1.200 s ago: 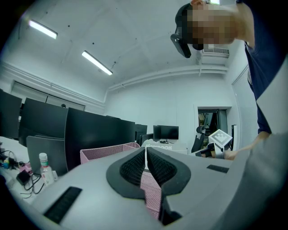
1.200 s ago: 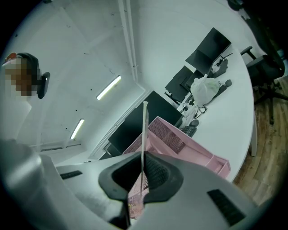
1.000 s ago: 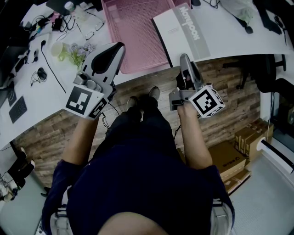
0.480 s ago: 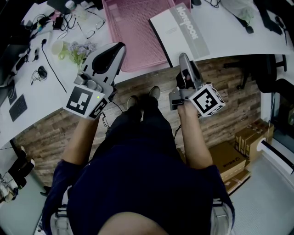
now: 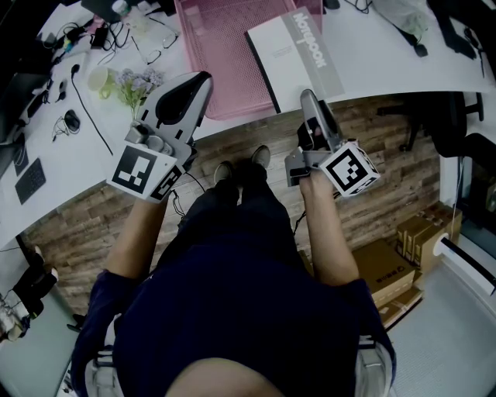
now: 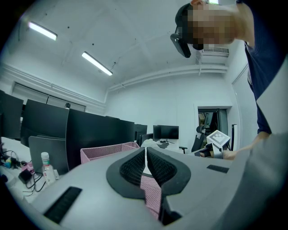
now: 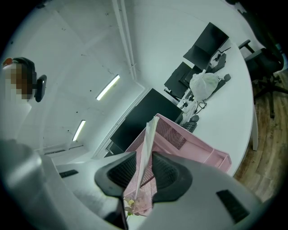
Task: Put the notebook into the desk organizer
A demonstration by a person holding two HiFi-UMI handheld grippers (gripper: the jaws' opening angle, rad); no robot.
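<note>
The notebook (image 5: 295,50), white with a grey band along its cover, is held by its near edge in my right gripper (image 5: 308,96), which is shut on it. Its left part overlaps the pink mesh desk organizer (image 5: 221,58) on the white desk (image 5: 403,66). In the right gripper view the notebook (image 7: 146,144) shows edge-on between the jaws, with the organizer (image 7: 193,146) behind it. My left gripper (image 5: 203,78) hovers at the organizer's near left corner, shut and holding nothing. In its own view the left gripper (image 6: 146,155) has its pads pressed together.
A cup of flowers (image 5: 124,84), glasses (image 5: 160,51) and cables lie on the desk left of the organizer. A white bag (image 5: 404,14) sits at the far right. Cardboard boxes (image 5: 399,260) and an office chair (image 5: 457,116) stand on the wood floor. Monitors (image 6: 96,130) line the desk's far side.
The notebook has swung left in the right gripper, so more of it now overlaps the pink organizer. Both grippers stay almost where they were.
</note>
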